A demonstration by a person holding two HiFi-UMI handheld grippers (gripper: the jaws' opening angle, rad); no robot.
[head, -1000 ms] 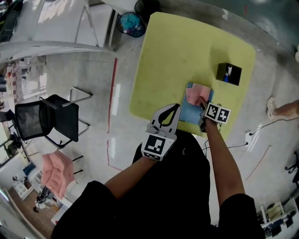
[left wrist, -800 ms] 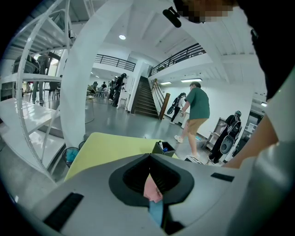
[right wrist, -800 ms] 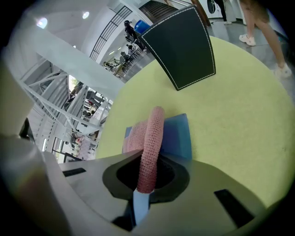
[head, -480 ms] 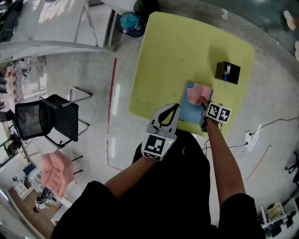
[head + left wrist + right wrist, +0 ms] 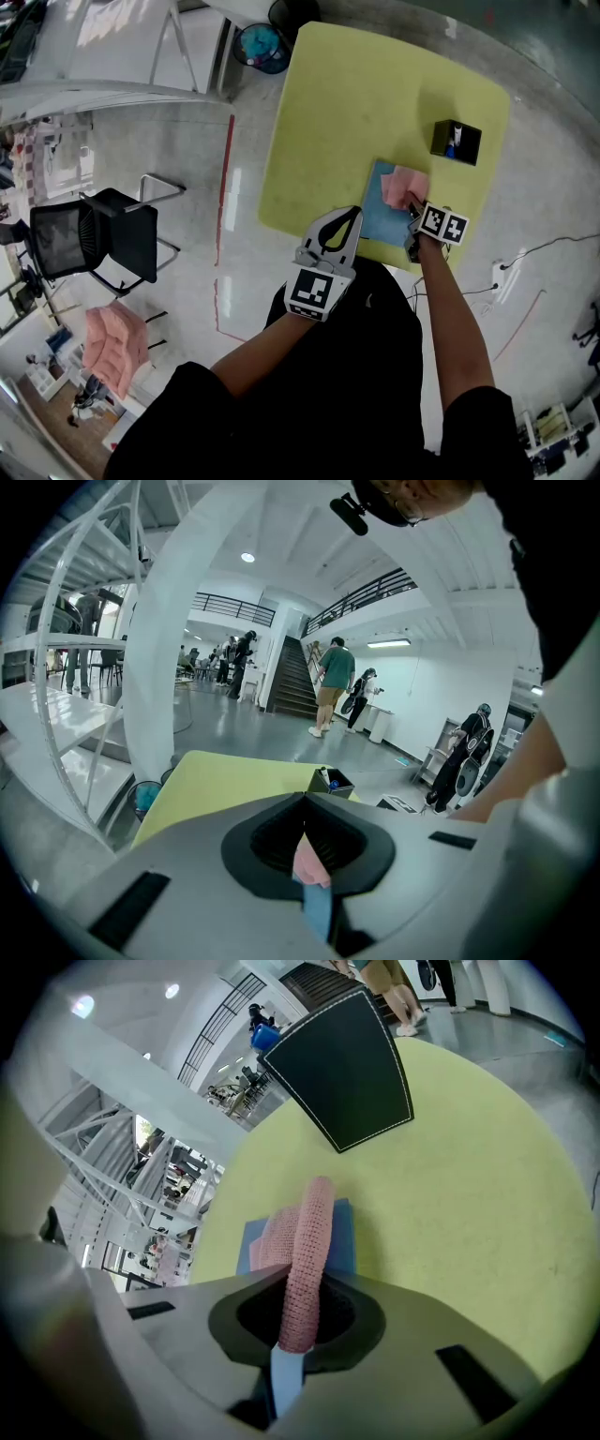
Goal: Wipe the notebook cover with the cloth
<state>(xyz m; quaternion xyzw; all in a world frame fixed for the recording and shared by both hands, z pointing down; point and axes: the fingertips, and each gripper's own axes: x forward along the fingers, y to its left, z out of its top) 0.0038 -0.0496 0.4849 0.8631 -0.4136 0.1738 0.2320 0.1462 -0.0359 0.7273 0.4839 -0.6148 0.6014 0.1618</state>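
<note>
Both tongs are shut, our left gripper [image 5: 306, 829] empty, our right gripper [image 5: 298, 1333] pinching the cloth [image 5: 309, 1241] we slid rightward over the notebook [image 5: 375, 221], still wiping.

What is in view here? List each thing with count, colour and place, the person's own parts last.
table: one, yellow-green, on the grey floor.
notebook: one, blue, flat at the table's near edge.
cloth: one, pink, on the notebook, pinched at its near end.
box: one, black, on the table beyond the notebook.
chair: one, black, on the floor left of the table.
bin: one, dark with blue inside, by the table's far corner.
pink fabric: one, lower left of the head view.
left gripper: one, grey, shut, empty, off the table's near edge.
right gripper: one, grey, shut on the cloth.
</note>
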